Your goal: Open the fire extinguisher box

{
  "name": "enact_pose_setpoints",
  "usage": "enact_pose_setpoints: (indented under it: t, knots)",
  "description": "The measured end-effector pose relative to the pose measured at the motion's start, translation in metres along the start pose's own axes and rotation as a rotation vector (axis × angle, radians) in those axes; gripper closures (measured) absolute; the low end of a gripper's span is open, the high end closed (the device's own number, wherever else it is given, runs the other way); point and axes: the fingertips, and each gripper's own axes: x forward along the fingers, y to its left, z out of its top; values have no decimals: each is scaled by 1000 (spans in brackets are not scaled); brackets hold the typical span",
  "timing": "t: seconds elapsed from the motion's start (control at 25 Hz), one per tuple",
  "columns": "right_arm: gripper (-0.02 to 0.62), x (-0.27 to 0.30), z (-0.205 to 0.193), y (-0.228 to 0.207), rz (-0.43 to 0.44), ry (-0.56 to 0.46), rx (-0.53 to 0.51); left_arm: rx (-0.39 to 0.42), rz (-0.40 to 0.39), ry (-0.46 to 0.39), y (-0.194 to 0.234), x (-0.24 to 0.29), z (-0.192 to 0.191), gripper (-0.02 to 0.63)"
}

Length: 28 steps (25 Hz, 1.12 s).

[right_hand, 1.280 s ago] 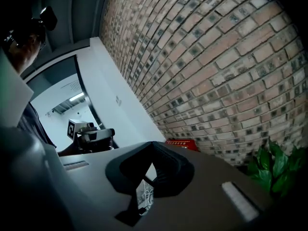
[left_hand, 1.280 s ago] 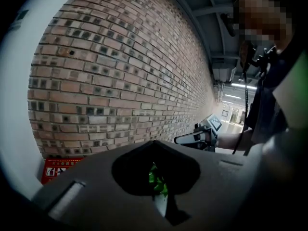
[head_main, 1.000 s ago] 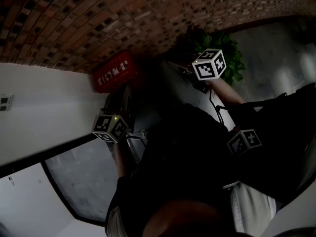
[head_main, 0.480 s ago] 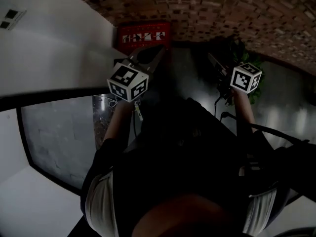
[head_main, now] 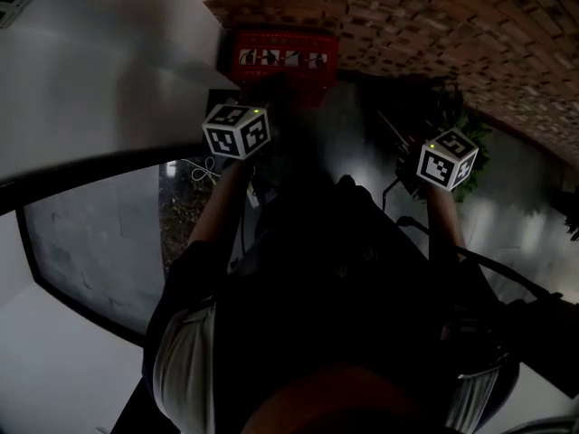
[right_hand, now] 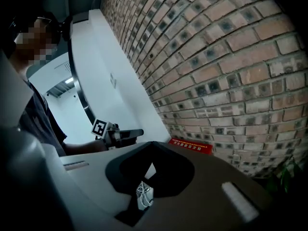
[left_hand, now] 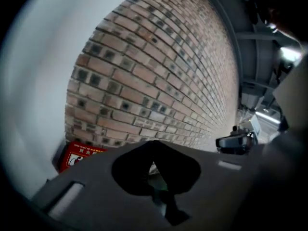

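Note:
The red fire extinguisher box (head_main: pixel 282 57) stands on the floor against the brick wall, at the top centre of the head view. It also shows as a red box (left_hand: pixel 79 159) low left in the left gripper view and as a thin red strip (right_hand: pixel 191 146) in the right gripper view. My left gripper (left_hand: pixel 154 144) is shut and empty, its marker cube (head_main: pixel 237 130) just short of the box. My right gripper (right_hand: pixel 153 144) is also shut with nothing in it, its cube (head_main: pixel 447 159) further right and apart from the box.
A brick wall (left_hand: pixel 159 71) runs behind the box and meets a white wall (head_main: pixel 99 80) on the left. A green plant (head_main: pixel 466 125) stands to the right of the box. A dark glass panel (head_main: pixel 90 242) lies low on the left. My own dark-clothed body fills the lower head view.
The head view has swung so the red box now sits at top centre. Both grippers have moved closer to it, and the left one has dropped lower and rolled.

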Motion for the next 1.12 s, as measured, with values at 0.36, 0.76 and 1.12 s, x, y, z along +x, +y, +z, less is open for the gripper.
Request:
enact_pose_setpoints:
  t: [0.36,0.76,1.12]
  knots:
    - [594,26,-19,-11,-53,66,97,-536,159,103,139,55,-112,457]
    - [594,68,-53,-24,-44,174,191,-804,214,218,212,110,-200,402]
    - [594,88,-73,-30,-50,270,233,-904,244,239,245,128,-242,402]
